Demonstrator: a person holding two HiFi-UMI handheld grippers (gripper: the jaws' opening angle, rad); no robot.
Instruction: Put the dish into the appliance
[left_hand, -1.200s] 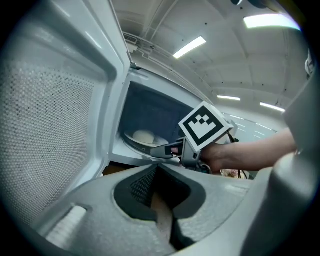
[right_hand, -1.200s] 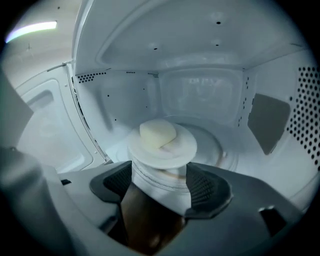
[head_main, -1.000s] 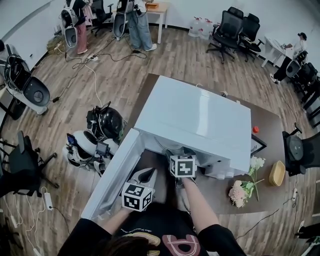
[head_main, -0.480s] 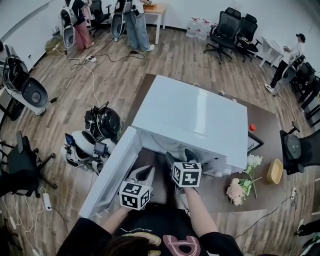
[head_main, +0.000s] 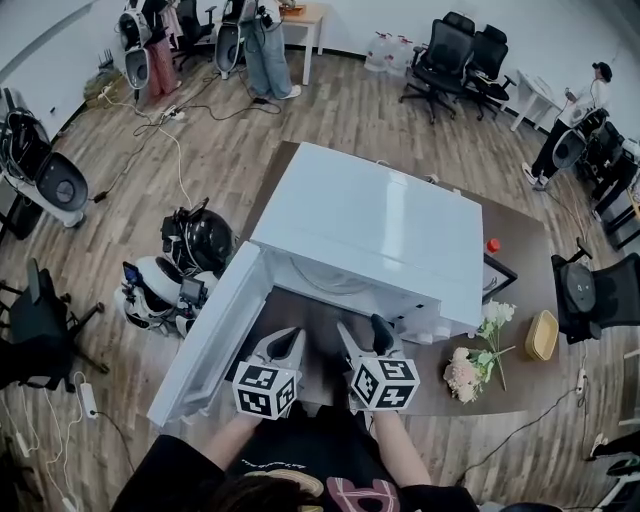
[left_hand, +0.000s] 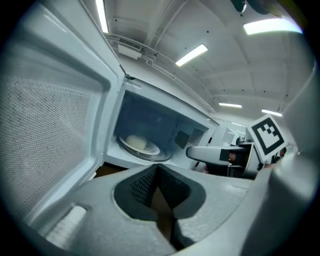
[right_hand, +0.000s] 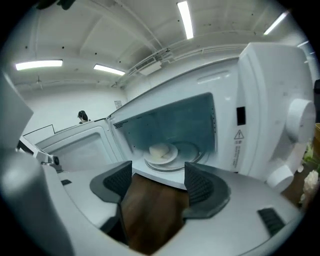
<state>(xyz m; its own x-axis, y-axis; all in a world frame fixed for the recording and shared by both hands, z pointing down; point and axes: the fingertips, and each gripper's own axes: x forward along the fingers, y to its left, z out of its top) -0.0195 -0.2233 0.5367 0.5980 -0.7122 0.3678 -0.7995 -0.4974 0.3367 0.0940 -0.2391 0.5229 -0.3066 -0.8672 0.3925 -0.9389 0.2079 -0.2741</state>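
White microwave on brown table, door swung open leftward.

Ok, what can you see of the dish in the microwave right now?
The dish is a small, round, shallow white plate, ceramic by the look. It lies flat on the glass turntable inside the open microwave, left of the turntable's centre in the right gripper view. A pale, rounded, bun-like piece of food rests on it. Nothing else touches it.

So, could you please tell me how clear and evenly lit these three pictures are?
Head view: sharp, evenly lit, fisheye bends the floor around the microwave. Left gripper view: dark corners, a ceiling light blown out. Right gripper view: the dish slightly smeared.
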